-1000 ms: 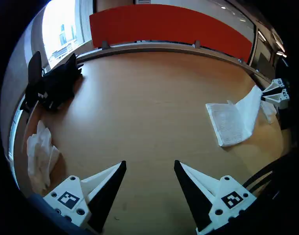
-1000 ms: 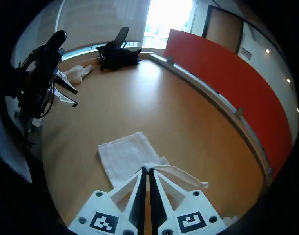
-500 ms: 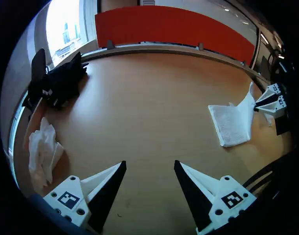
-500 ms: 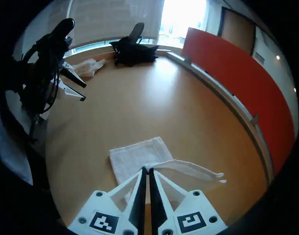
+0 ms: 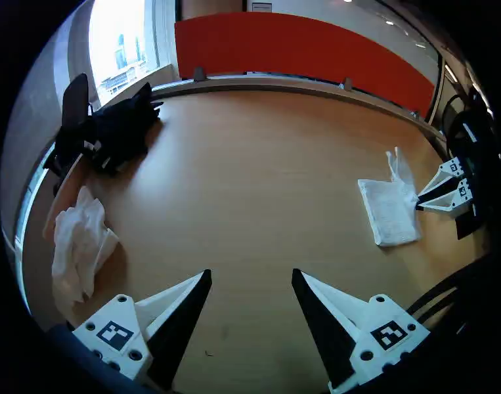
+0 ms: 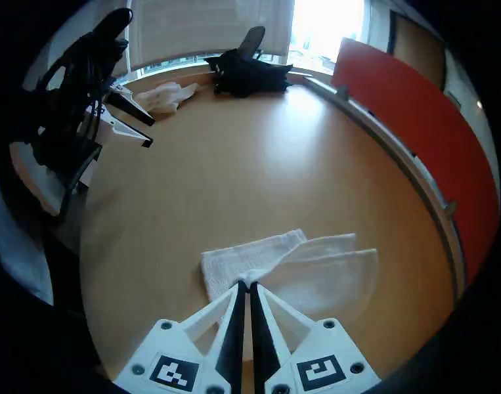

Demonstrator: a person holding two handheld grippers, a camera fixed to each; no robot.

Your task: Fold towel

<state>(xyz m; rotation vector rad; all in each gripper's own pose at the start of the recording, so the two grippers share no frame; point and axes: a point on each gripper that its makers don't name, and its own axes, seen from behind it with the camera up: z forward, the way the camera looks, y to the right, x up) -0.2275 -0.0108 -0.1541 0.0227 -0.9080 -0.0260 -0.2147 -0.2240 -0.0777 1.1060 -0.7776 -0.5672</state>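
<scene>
Light source: daylight through window [image 5: 119,46], clipped to white in both views. Worktop [image 5: 263,164]: evenly bright, pale sheen toward the glass. Shadows: soft, short. Towel [image 6: 250,262]: weave legible, unclipped. Edges: heavy fisheye curvature, dark underexposed margins. Focus: sharp throughout.

Left claw [image 5: 251,274]: jaws spread, nothing between, above wooden surface [image 5: 250,171]. Towel [image 5: 389,213] near right edge, right claw [image 5: 419,200] touching it. Crumpled cloth [image 5: 79,243] at left edge.

My left camera looks low across the table [image 5: 250,171] toward the red partition [image 5: 303,46]. My right camera sits close above the towel [image 6: 250,262], facing the window [image 6: 322,26]. Both share table and towel.
</scene>
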